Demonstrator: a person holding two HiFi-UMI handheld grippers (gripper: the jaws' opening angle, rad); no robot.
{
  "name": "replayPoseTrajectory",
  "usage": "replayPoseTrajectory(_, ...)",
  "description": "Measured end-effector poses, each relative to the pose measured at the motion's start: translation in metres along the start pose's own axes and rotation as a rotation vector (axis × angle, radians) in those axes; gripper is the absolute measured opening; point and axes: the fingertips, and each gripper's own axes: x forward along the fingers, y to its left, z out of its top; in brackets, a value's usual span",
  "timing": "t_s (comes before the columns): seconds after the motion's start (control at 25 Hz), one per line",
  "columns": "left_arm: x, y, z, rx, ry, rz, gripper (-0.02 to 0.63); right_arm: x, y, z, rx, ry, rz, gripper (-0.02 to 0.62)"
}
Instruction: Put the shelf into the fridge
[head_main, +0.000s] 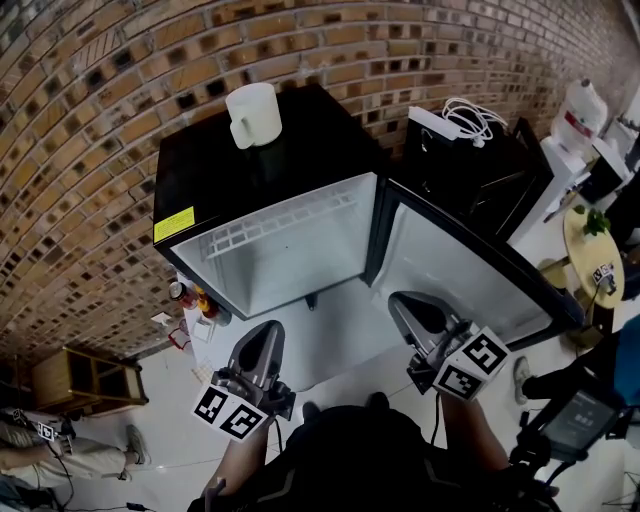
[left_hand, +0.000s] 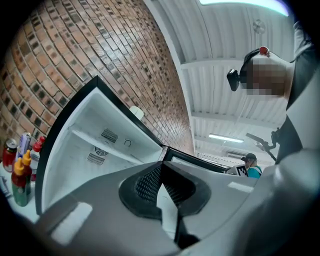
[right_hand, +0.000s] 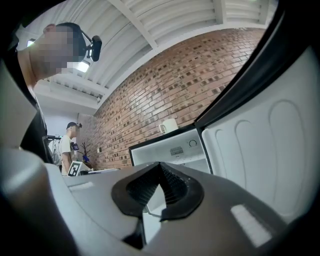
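Clenched on nothing, the grey plastic left gripper (head_main: 264, 338) and right gripper (head_main: 408, 308) hang short of the open black mini fridge (head_main: 200, 170), whose white wire shelf (head_main: 283, 225) lies ahead between them, apparently already seated, so neither needs a grip.
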Motion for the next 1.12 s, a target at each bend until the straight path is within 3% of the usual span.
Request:
replayPoseTrajectory(0.32, -0.003, -0.003, -0.004, -0.038, 0.006, 0.021, 0.014, -0.006, 0.002, 0.002, 0.025, -0.006, 0.007, 0.006)
replayPoseTrajectory(0.6, 0.002, -0.013, -0.002, -0.014, 0.02, 0.019, 0.014, -0.013, 0.001, 0.004, 0.038, -0.011, 0.011, 0.006)
replayPoseTrajectory(0.96, 0.004, -0.014, -0.004, 0.031, 0.043, 0.043, 0.014, -0.018, -0.004, 0.0, -0.053, 0.022, -0.033, 0.006)
replayPoseTrajectory(1.12, 0.003, -0.014, -0.004, 0.064, 0.056, 0.052, 0.014, -0.019, -0.005, -0.002, -0.04, 0.019, -0.034, 0.006)
